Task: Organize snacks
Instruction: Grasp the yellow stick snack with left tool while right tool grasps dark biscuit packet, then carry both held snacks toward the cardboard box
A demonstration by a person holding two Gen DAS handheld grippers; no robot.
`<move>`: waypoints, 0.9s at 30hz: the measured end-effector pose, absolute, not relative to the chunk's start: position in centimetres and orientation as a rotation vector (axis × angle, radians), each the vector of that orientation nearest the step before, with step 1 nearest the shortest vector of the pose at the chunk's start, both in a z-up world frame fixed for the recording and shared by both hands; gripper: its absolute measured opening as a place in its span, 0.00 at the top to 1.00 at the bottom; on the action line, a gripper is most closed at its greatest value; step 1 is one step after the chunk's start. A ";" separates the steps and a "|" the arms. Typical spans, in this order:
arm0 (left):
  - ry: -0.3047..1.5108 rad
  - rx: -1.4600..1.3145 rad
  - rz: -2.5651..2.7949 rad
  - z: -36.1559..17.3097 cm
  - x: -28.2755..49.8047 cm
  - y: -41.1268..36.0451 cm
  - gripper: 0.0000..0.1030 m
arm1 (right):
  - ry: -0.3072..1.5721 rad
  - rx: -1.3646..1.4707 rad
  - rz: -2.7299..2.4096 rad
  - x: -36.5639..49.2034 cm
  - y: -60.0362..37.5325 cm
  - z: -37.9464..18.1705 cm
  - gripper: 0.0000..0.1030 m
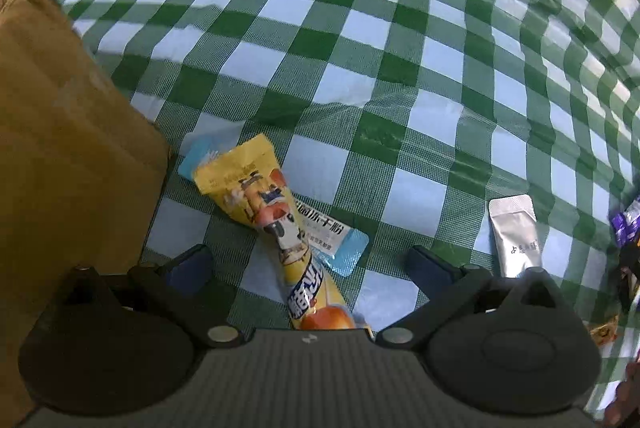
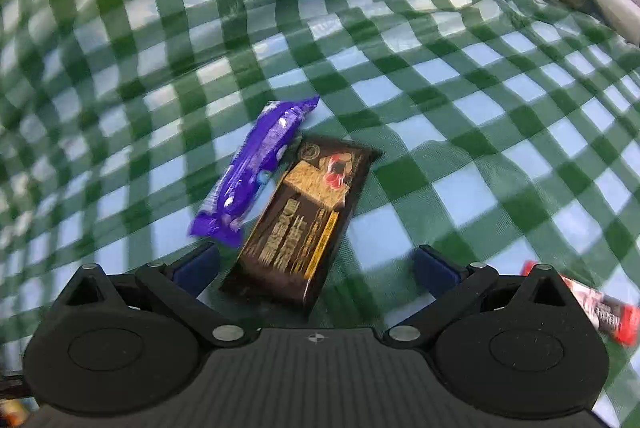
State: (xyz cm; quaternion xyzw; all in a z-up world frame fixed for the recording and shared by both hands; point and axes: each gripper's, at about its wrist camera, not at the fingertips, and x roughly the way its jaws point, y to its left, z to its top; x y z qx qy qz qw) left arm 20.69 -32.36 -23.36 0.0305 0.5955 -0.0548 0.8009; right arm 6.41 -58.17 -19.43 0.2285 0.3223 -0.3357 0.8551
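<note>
Both tools spread wide: left tool (image 1: 308,264) over yellow packet (image 1: 276,224), right tool (image 2: 316,264) over dark packet (image 2: 304,224).

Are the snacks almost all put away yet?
Not yet. Nothing looks put away; the cardboard box shows only its outside. Both grippers are open, holding nothing. Yellow packet, silver sachet, purple wrapper and brown bar lie on the cloth.

Left gripper (image 1: 308,264) jaws spread wide above the green-checked cloth (image 1: 400,68). Yellow snack packet (image 1: 264,204) lies between the fingers, its lower end hidden under the gripper body. It overlaps a pale blue sachet (image 1: 340,240). Cardboard box (image 1: 60,148) just left of the packet. Silver sachet (image 1: 516,232) well right of it; purple wrapper (image 1: 626,224) beyond, at frame edge.
</note>
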 end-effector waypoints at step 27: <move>1.228 -0.015 -0.507 -10.9 10.5 -25.1 0.87 | 0.490 0.391 -0.737 -6.7 -48.1 -11.9 0.60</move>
